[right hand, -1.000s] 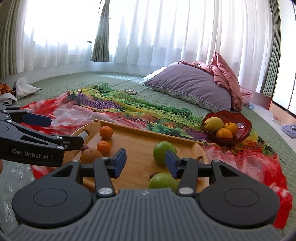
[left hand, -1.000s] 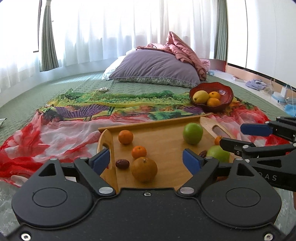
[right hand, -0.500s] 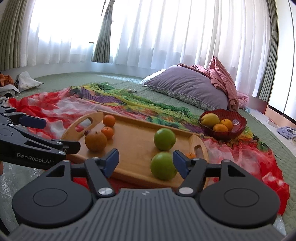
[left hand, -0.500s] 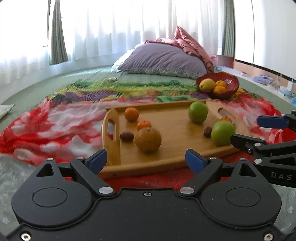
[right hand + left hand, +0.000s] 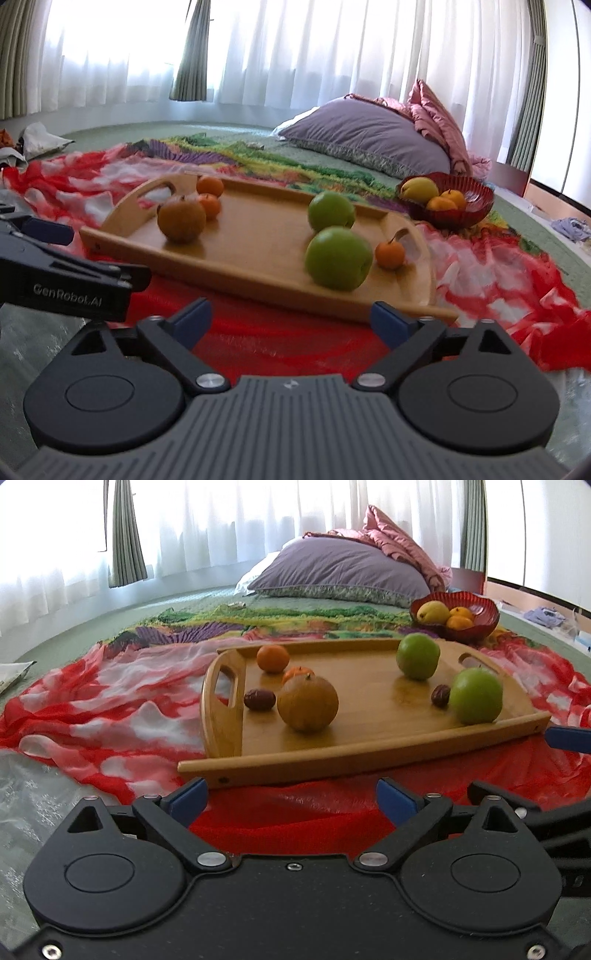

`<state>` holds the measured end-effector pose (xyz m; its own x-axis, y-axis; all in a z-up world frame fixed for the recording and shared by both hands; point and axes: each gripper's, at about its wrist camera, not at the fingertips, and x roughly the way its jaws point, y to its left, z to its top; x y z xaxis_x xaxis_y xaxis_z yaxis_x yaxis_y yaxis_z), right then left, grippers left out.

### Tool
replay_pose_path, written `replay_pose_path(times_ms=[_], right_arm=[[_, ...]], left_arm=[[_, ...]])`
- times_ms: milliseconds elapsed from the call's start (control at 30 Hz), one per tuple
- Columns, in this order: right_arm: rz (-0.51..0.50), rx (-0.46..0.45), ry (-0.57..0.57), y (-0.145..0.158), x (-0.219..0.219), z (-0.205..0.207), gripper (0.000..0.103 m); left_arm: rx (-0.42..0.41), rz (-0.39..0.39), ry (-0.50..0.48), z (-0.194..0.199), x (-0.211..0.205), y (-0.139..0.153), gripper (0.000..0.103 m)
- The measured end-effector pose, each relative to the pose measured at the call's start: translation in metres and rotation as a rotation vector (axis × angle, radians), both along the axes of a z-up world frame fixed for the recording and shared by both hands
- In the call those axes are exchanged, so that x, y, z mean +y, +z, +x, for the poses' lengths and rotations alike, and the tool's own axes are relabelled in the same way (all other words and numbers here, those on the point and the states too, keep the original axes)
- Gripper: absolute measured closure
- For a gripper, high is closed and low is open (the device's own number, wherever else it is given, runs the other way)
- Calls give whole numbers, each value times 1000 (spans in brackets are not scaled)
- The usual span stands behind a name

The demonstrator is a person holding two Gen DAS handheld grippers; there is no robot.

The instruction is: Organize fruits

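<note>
A wooden tray [image 5: 369,734] [image 5: 236,273] lies on a red patterned cloth. On it sit a brown pear [image 5: 307,703] [image 5: 181,219], two green apples [image 5: 475,696] [image 5: 338,257], small tangerines [image 5: 273,658] [image 5: 390,254] and two dark dates [image 5: 259,700]. My left gripper [image 5: 291,802] hangs low in front of the tray's near rim, its jaws opening with nothing between them. My right gripper [image 5: 291,320] is beside it, jaws also opening and empty. A red bowl [image 5: 480,620] [image 5: 476,206] behind the tray holds a yellow pear and tangerines.
A purple pillow [image 5: 343,572] and pink bedding [image 5: 439,122] lie on the green bed cover at the back. White curtains [image 5: 332,55] hang behind. Clothes [image 5: 33,140] lie at the far left, a clear plastic sheet [image 5: 33,794] at the near left.
Both grippers have sunk from above the tray to just in front of its near rim, and both have spread their jaws wider. The fruit has not moved.
</note>
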<state>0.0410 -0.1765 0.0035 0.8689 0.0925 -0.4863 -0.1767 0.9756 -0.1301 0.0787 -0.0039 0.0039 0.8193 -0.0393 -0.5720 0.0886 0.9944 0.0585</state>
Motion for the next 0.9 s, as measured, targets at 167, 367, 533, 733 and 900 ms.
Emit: replay_pose_path(times_ms=[167, 367, 533, 733, 900], right_arm=[[9, 39, -34, -16, 0, 4, 0], [37, 73, -86, -27, -8, 8, 0], [50, 87, -97, -31, -10, 10, 0], [88, 103, -102, -32, -15, 12, 0], [98, 103, -103, -32, -16, 12, 0]], left_arm=[[26, 6, 14, 6, 2, -11, 0], [57, 7, 31, 11, 1, -22, 0], [76, -34, 31, 14, 7, -24, 0], [77, -24, 31, 14, 5, -26, 0], [75, -42, 33, 14, 6, -27, 0]])
